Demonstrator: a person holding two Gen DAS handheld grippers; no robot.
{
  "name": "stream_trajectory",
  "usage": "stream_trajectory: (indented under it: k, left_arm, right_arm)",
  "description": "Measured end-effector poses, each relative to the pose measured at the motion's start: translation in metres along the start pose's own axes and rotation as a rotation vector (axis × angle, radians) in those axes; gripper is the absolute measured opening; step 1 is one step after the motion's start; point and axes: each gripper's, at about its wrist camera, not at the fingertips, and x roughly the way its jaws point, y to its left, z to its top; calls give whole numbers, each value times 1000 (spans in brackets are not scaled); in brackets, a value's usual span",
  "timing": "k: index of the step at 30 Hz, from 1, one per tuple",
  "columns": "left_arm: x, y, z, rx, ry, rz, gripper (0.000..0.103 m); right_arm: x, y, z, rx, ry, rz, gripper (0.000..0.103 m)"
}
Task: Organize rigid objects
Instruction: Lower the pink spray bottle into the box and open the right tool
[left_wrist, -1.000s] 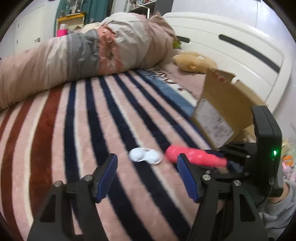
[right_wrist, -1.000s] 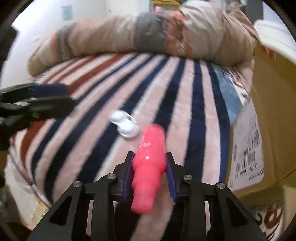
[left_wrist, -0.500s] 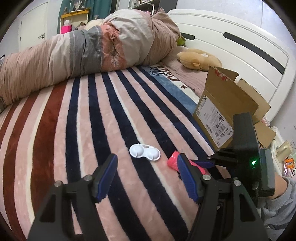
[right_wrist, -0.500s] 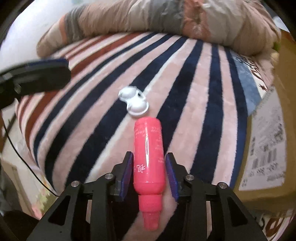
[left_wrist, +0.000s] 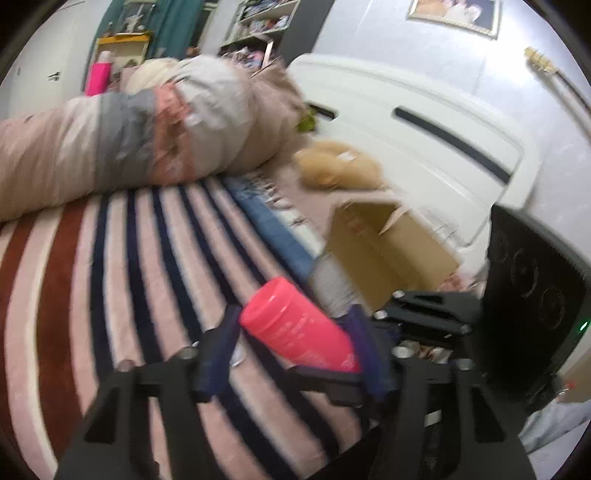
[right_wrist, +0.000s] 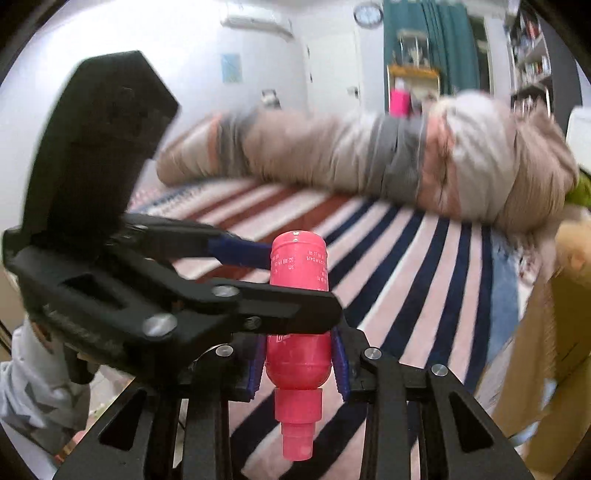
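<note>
Bed: striped pink, navy and rust blanket; rolled quilt along its far side, white headboard beyond. Cardboard box: flaps open, contents hidden, beside the headboard. Left tongs: wide, straddling the bottle. Right tongs: clamped on the pink bottle, held above the blanket, cap end rearward.
</note>
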Motion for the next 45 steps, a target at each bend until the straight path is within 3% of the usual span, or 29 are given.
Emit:
stream_trajectory:
  k: [5, 10, 16, 23, 28, 34, 37, 39, 43, 45]
  left_arm:
    - [7, -36, 33, 35, -23, -50, 48]
    - [37, -83, 62, 75, 16, -111, 48]
    - [74, -138, 82, 143, 22, -100, 39]
    - [131, -192, 88, 265, 81, -94, 32]
    - [174, -198, 79, 287, 156, -123, 32]
    - [202, -195, 71, 295, 226, -84, 32]
    - [203, -193, 68, 322, 220, -27, 42]
    - [198, -188, 68, 318, 195, 17, 60]
    - [179, -173, 74, 272, 157, 25, 61]
    - [161, -163, 78, 251, 127, 61, 68]
  right_arm:
    - [-37, -18, 2, 18, -85, -31, 26]
    - [-82, -53, -8, 44, -195, -68, 26]
    - [-117, -95, -24, 98, -224, -146, 26]
    - [-131, -146, -42, 210, -142, -215, 26]
    - [-125, -179, -63, 296, -43, -229, 27]
    - [-106, -184, -73, 298, 56, -291, 27]
    - [-103, -186, -75, 304, 78, -323, 33]
    - [-104, -186, -75, 313, 75, -330, 41]
    - [-108, -181, -73, 316, 67, -341, 44]
    - [-111, -175, -70, 317, 55, -333, 45]
